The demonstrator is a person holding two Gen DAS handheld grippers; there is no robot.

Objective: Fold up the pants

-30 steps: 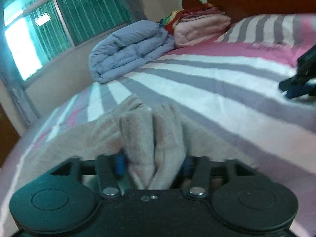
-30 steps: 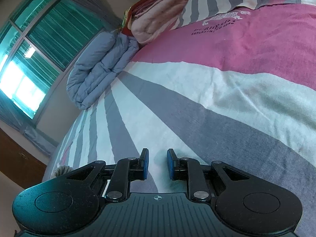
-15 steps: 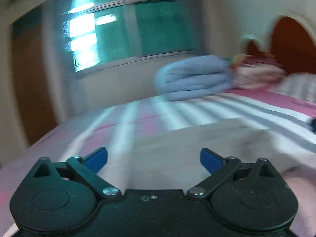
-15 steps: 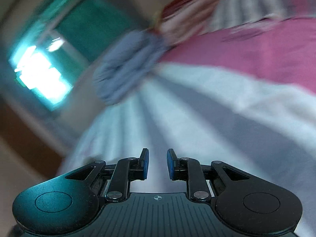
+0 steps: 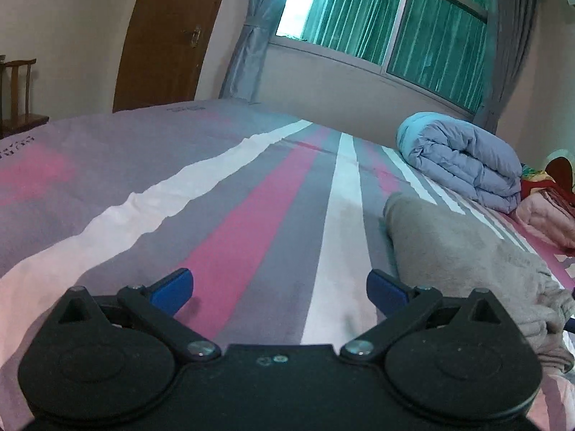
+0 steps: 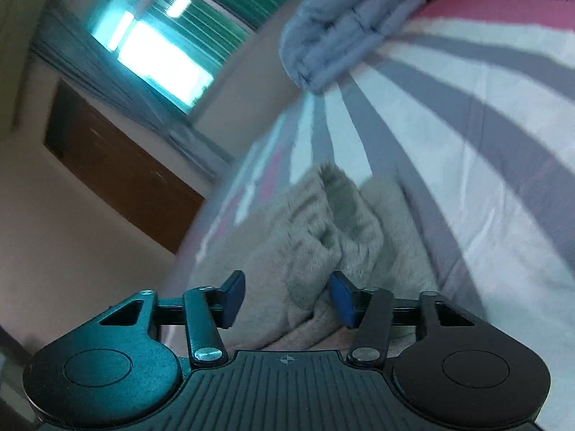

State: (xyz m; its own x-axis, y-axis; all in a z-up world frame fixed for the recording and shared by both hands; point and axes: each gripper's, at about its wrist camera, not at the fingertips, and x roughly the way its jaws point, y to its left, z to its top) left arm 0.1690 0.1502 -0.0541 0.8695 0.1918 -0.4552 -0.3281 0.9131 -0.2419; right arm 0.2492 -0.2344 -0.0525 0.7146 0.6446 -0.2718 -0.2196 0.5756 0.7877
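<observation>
The left wrist camera sits low over the bed (image 5: 251,194), looking along its fingers (image 5: 171,289) toward the door (image 5: 169,32) at the upper left of the frame and the window (image 5: 388,25) at the upper right. The right wrist camera is rolled sideways and also close to the bed (image 6: 467,115), so the window (image 6: 161,57) tilts into its upper left and the door (image 6: 118,165) lies at mid left. Both views share the folded blue duvet (image 5: 463,160) (image 6: 345,25), at the right of the left view and top centre of the right view, and the beige pants (image 5: 467,262) (image 6: 323,230), at lower right and at lower centre.
</observation>
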